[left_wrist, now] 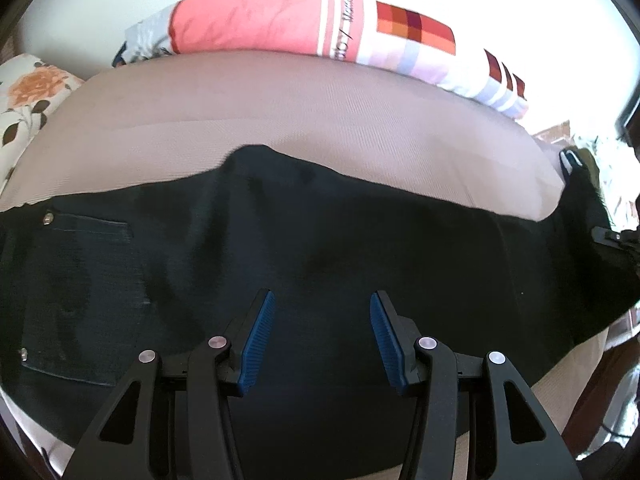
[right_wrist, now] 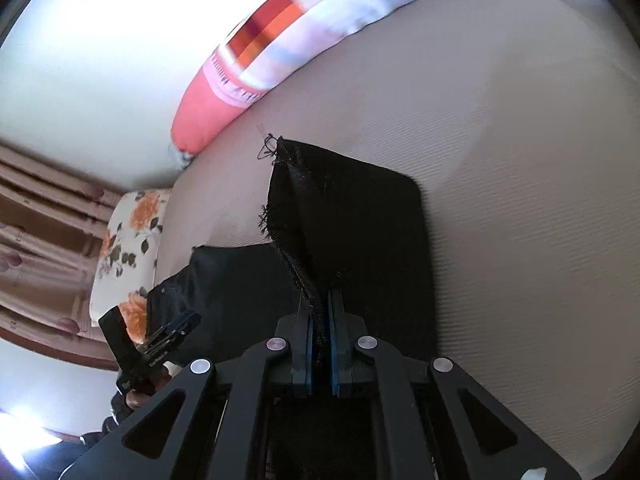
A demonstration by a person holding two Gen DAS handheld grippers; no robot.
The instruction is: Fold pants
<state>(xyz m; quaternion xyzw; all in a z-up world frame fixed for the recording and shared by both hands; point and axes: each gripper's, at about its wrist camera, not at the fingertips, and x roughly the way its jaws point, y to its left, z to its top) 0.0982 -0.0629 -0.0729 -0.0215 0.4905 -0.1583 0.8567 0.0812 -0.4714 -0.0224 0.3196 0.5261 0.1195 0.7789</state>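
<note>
With the black pants (left_wrist: 320, 248) spread across the beige mattress (left_wrist: 280, 96) below the striped pillow (left_wrist: 400, 40), the right claw (right_wrist: 321, 312) clamps the frayed leg hem and should carry it evenly toward the waistband while the left claw (left_wrist: 322, 336) hovers open, empty.

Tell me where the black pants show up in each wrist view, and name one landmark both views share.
Left wrist view: the black pants lie flat across the middle, edge to edge, on the beige bed.
Right wrist view: the pants' frayed leg end rises at centre, pinched in the right gripper.
Shared landmark: the pink and checked pillow along the bed's far edge.
</note>
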